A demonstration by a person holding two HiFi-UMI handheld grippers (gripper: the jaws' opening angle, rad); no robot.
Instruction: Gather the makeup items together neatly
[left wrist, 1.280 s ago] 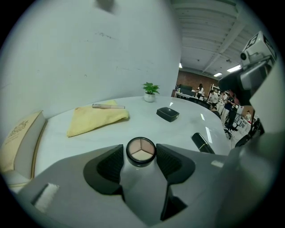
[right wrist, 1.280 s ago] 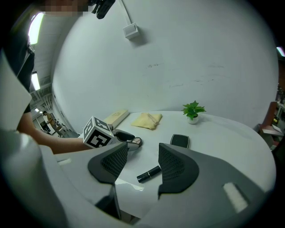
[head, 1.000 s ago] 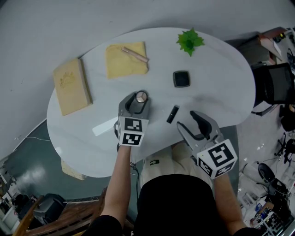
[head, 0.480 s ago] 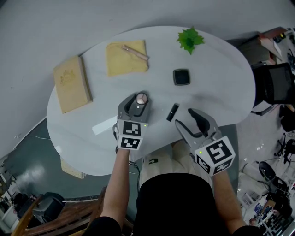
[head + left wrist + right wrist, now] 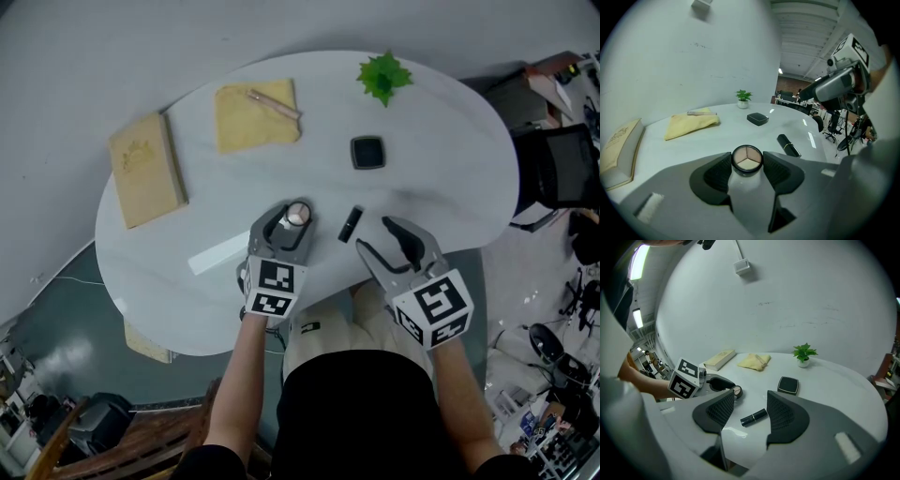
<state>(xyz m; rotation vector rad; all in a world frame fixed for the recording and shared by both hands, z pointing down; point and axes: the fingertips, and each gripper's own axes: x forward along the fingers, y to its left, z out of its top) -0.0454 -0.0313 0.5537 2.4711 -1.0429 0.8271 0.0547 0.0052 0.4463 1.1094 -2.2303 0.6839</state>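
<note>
A round three-shade makeup compact (image 5: 298,215) sits between the pads of my left gripper (image 5: 290,218), which is shut on it just over the white table (image 5: 441,178). The left gripper view shows the compact (image 5: 747,158) pinched at both sides. A black lipstick tube (image 5: 351,224) lies on the table just right of it. My right gripper (image 5: 392,239) hovers open and empty near the front edge, with the lipstick (image 5: 753,417) lying beyond its jaws. A black square compact (image 5: 368,152) rests farther back. A slim beige tube (image 5: 274,103) lies on a yellow cloth (image 5: 255,120).
A tan book (image 5: 146,171) lies at the table's left end. A small green plant (image 5: 383,78) stands at the far edge. A flat white strip (image 5: 217,253) lies left of my left gripper. An office chair (image 5: 562,169) stands beyond the table's right end.
My left gripper has carried the round compact to the right and toward me, closer to the lipstick. The right gripper has barely shifted.
</note>
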